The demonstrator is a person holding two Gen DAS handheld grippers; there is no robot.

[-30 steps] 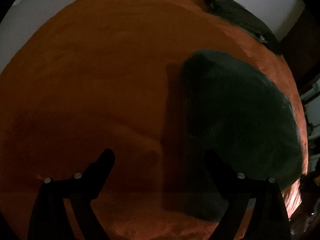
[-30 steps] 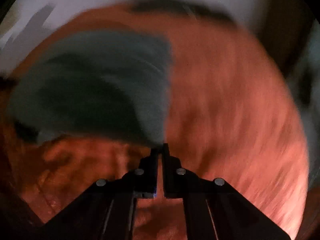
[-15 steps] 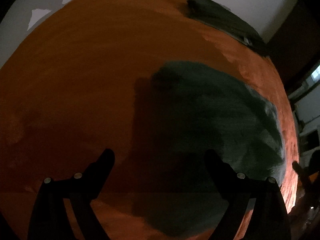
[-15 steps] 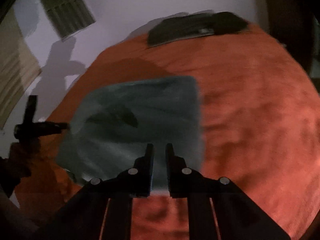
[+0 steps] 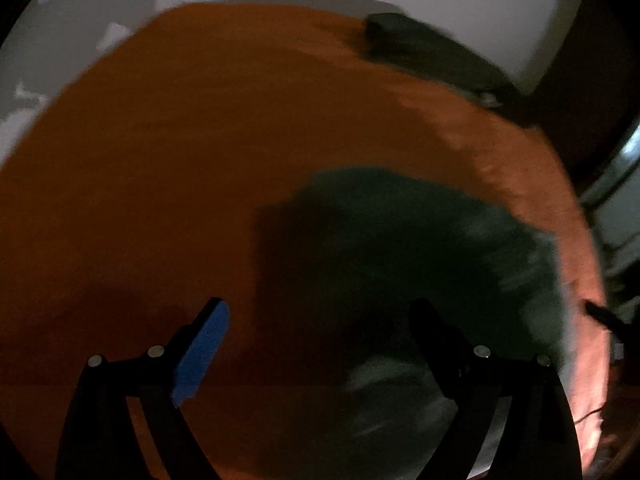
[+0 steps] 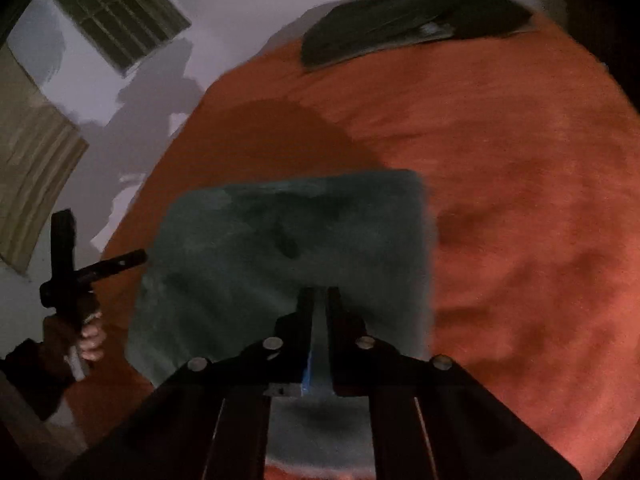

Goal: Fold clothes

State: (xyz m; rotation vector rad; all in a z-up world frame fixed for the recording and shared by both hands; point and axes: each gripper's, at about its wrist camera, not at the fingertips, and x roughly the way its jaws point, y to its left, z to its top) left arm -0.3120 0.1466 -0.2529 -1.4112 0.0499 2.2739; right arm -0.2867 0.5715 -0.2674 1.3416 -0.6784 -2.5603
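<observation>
In the left wrist view the left gripper (image 5: 320, 328) stands with its fingers wide and empty above the orange bed (image 5: 200, 180), and the folded dark green garment (image 5: 420, 264), which a second ago filled the right of the frame, now lies lower and nearer the right finger; the camera has drawn back a little. A dark stack of clothes (image 5: 432, 56) sits at the bed's far edge. In the right wrist view the right gripper (image 6: 319, 292) has pulled away from the garment's corner and risen; its fingers, briefly parted, have just narrowed again to a slit, apparently holding nothing, though blur makes that uncertain. The garment lies flat and squared, so this fold looks finished.
</observation>
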